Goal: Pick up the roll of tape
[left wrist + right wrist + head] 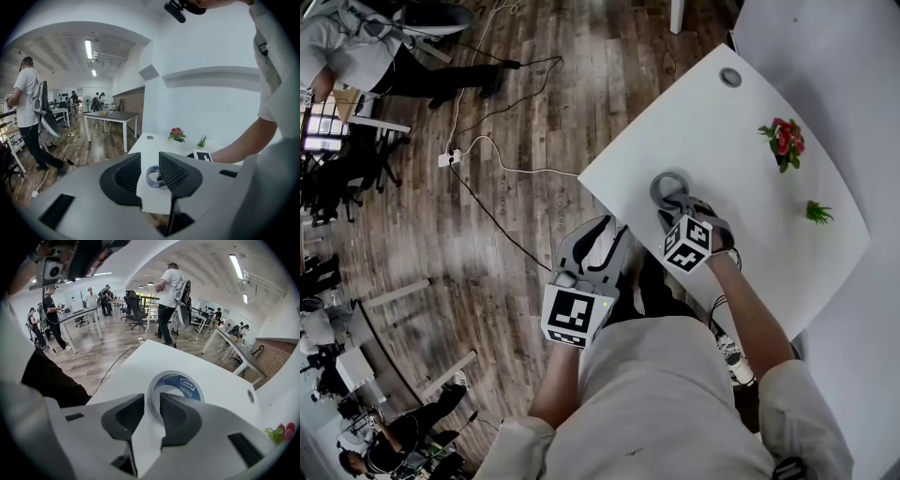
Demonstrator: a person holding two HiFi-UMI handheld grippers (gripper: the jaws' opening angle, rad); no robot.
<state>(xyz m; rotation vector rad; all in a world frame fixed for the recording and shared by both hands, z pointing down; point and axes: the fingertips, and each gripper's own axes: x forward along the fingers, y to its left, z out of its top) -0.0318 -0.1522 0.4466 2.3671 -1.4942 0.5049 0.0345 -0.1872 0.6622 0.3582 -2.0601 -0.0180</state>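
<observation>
1. Your right gripper (pixel 676 202) (pixel 149 401) points steeply down at the grey roll of tape with a blue inner core (pixel 656 187) (pixel 179 383).
2. Its jaws stand fairly wide, one outside the ring and one inside it, with the near wall of the roll between them. No firm pinch shows.
3. The roll lies flat on the white tabletop (pixel 722 141), close to the edge nearest you.
4. Your left gripper (pixel 609 231) (pixel 149 160) hangs off that edge, its jaws apart and holding nothing. The roll (pixel 152 174) shows beyond the gap.
5. Nothing stands between either gripper and the roll.
6. A small pot of red flowers (pixel 783 141) and a little green plant (pixel 817 213) sit well apart from the roll, toward the far side.
7. A round grey cable grommet (pixel 730 77) sits near the table's far corner.
8. White cables and a power strip (pixel 450 157) lie on the wooden floor (pixel 534 94).
9. A person in a white shirt (pixel 171 291) stands there, well away.
</observation>
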